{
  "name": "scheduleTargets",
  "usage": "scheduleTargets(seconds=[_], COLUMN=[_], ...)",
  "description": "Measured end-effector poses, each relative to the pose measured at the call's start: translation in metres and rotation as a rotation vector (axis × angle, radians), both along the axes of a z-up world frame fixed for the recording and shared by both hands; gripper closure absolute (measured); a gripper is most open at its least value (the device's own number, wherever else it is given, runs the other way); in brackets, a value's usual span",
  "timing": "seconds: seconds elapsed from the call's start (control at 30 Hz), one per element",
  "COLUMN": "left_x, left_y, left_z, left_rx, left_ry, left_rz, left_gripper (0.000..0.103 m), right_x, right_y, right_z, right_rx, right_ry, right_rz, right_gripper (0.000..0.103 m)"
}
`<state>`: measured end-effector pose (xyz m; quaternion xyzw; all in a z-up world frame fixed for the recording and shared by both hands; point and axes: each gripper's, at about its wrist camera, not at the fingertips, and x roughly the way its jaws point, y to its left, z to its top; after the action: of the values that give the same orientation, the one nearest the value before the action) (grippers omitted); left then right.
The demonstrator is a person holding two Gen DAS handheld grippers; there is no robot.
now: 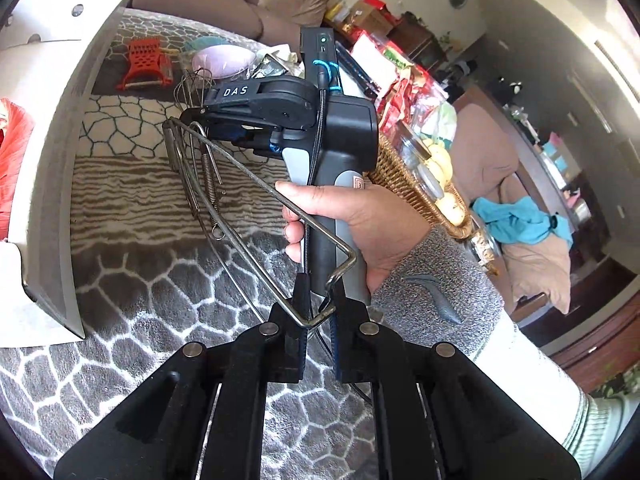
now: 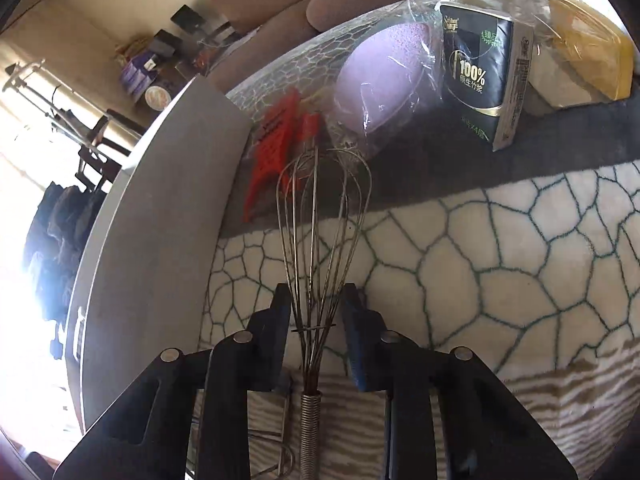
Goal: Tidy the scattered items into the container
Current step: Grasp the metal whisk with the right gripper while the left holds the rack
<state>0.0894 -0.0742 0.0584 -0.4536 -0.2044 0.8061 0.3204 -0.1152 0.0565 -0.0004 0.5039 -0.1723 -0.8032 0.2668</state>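
My left gripper (image 1: 320, 300) is shut on the bent end of a long wire utensil (image 1: 248, 172) that reaches out over the rug. Across from it, a hand (image 1: 360, 220) holds my right gripper (image 1: 196, 118), which points down at the rug. A metal whisk (image 2: 320, 216) with a coiled spring handle (image 2: 310, 420) lies on the rug, and my right gripper (image 2: 316, 300) is shut on its wires just above the handle. The whisk head (image 1: 196, 84) shows beyond that gripper. The container, a white box (image 1: 48, 160), stands at the left; its grey wall (image 2: 160, 220) is beside the whisk.
A red grater (image 2: 276, 148), a purple sponge in plastic (image 2: 380, 80), a tissue pack (image 2: 480, 76) and a yellow packet (image 2: 580, 48) lie beyond the whisk. A wicker basket (image 1: 408, 184) of food sits at the right. A sofa (image 1: 208, 4) stands behind the patterned rug (image 1: 160, 280).
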Motion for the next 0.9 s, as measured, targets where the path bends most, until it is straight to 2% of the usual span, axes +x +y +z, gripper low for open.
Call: scheduleTargets(seconds=[0.1, 0.17, 0.23, 0.33, 0.4, 0.5, 0.6, 0.7, 0.8, 0.9], left_x=[-0.001, -0.001, -0.001, -0.002, -0.006, -0.015, -0.023, -0.035, -0.05, -0.068], left_y=[-0.003, -0.006, -0.01, -0.014, -0.018, -0.028, -0.032, -0.039, -0.043, -0.047], left_z=[0.004, 0.01, 0.02, 0.036, 0.041, 0.043, 0.048, 0.05, 0.061, 0.085], left_rx=[0.018, 0.039, 0.066, 0.091, 0.112, 0.188, 0.22, 0.303, 0.386, 0.401], left_ry=[0.007, 0.023, 0.05, 0.103, 0.114, 0.095, 0.108, 0.096, 0.096, 0.138], left_rz=[0.009, 0.017, 0.025, 0.03, 0.042, 0.067, 0.078, 0.074, 0.074, 0.086], left_gripper=[0.096, 0.095, 0.095, 0.095, 0.095, 0.095, 0.095, 0.095, 0.094, 0.091], right_x=[0.003, 0.005, 0.007, 0.013, 0.02, 0.031, 0.042, 0.052, 0.058, 0.066], right_y=[0.011, 0.021, 0.03, 0.042, 0.049, 0.059, 0.07, 0.077, 0.079, 0.089], right_z=[-0.005, -0.003, 0.003, 0.022, 0.04, 0.066, 0.083, 0.098, 0.108, 0.116], right_rx=[-0.077, -0.175, -0.272, -0.355, -0.365, -0.348, -0.385, -0.368, -0.362, -0.38], right_ry=[-0.024, -0.04, -0.048, -0.027, 0.009, 0.065, 0.091, 0.116, 0.123, 0.137], right_rz=[-0.023, -0.033, -0.05, -0.067, -0.068, -0.075, -0.081, -0.066, -0.051, -0.047], right_gripper=[0.079, 0.079, 0.079, 0.079, 0.079, 0.079, 0.079, 0.079, 0.079, 0.079])
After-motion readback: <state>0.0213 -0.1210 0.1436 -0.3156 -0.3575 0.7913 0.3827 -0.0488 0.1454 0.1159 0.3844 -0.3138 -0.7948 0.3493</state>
